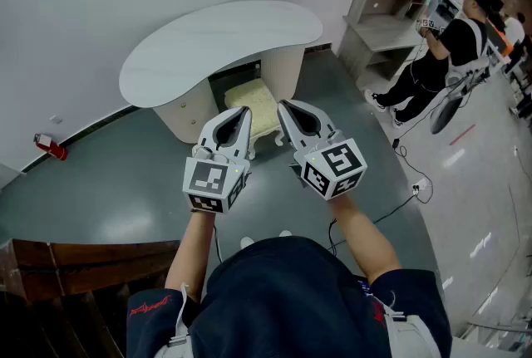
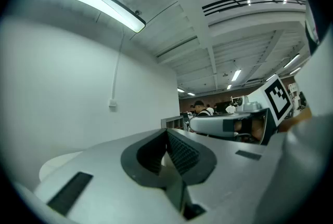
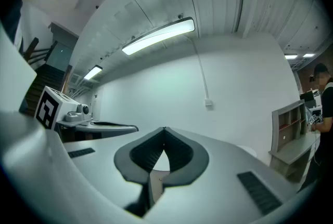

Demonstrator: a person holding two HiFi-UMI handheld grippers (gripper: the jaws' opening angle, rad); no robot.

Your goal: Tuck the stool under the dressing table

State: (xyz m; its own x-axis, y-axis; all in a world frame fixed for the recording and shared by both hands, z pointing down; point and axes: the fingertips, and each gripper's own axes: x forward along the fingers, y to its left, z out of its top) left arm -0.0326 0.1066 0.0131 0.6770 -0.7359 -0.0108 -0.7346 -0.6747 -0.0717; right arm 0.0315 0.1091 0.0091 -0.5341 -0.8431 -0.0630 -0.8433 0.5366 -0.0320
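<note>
**A:** Wearer's dark top fills the bottom, both arms out level. Where's the stool sitting?

**B:** The white curved desk is straight ahead. The cream stool is in its knee gap, front edge poking back toward both hands, about equally near. The left gripper and right gripper are both clamped closed, holding nothing. Can't tell if the tips touch the cushion.

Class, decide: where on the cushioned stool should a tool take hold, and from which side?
Probably the near seat edge of the stool, approached from the person's side: its far end already sits in the opening of the dressing table, leaving that edge reachable.
</note>
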